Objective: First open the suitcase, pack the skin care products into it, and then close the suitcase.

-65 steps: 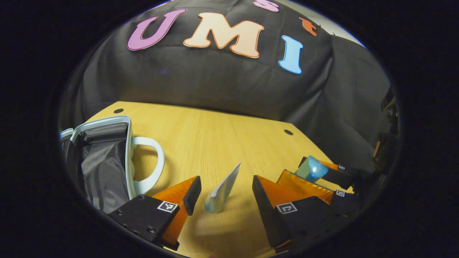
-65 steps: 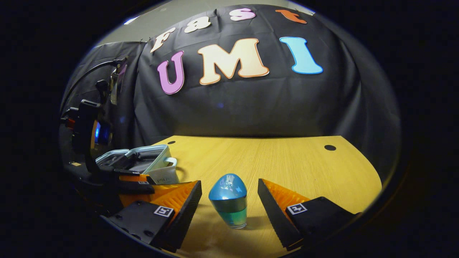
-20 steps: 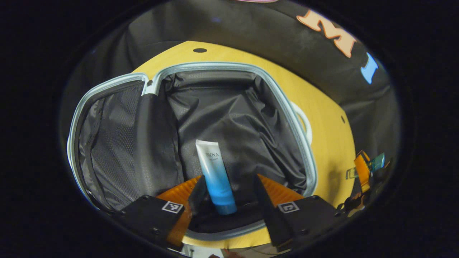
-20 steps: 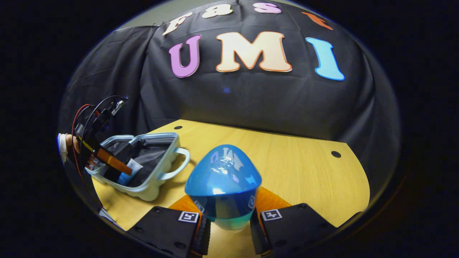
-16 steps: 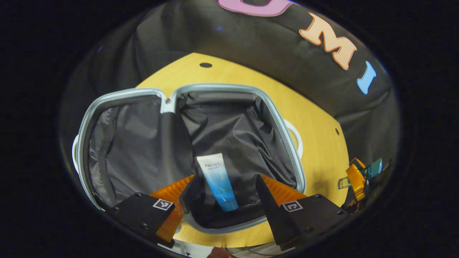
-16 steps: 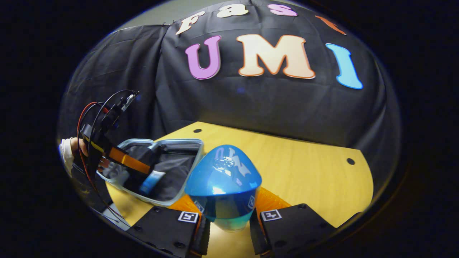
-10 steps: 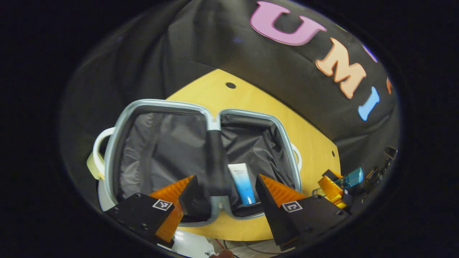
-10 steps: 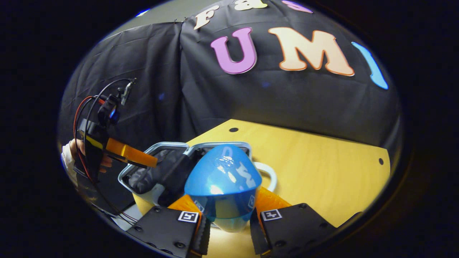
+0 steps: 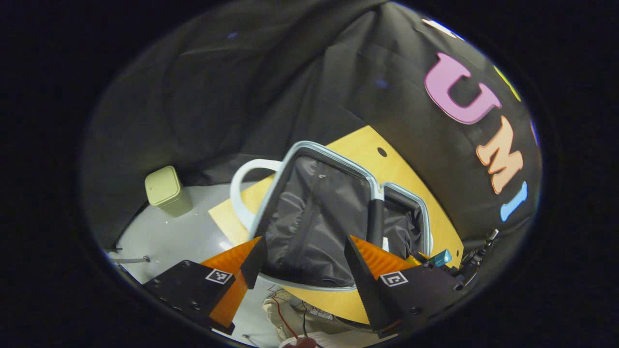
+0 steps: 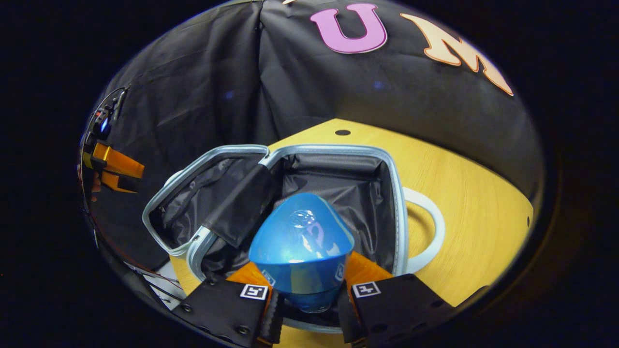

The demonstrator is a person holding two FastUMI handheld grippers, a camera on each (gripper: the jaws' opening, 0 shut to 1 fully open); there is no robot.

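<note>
The right gripper (image 10: 305,299) is pinching the blue bottle (image 10: 301,249) above the open suitcase (image 10: 395,193), which is lying at the table's (image 10: 474,203) left edge. The left gripper (image 9: 300,263) is hanging spread wide, holding nothing.

One open suitcase (image 10: 396,193) is lying on one tabletop (image 10: 474,203); one blue bottle (image 10: 301,241) and two hand-held grippers are showing, plus one small bin (image 9: 167,191).
</note>
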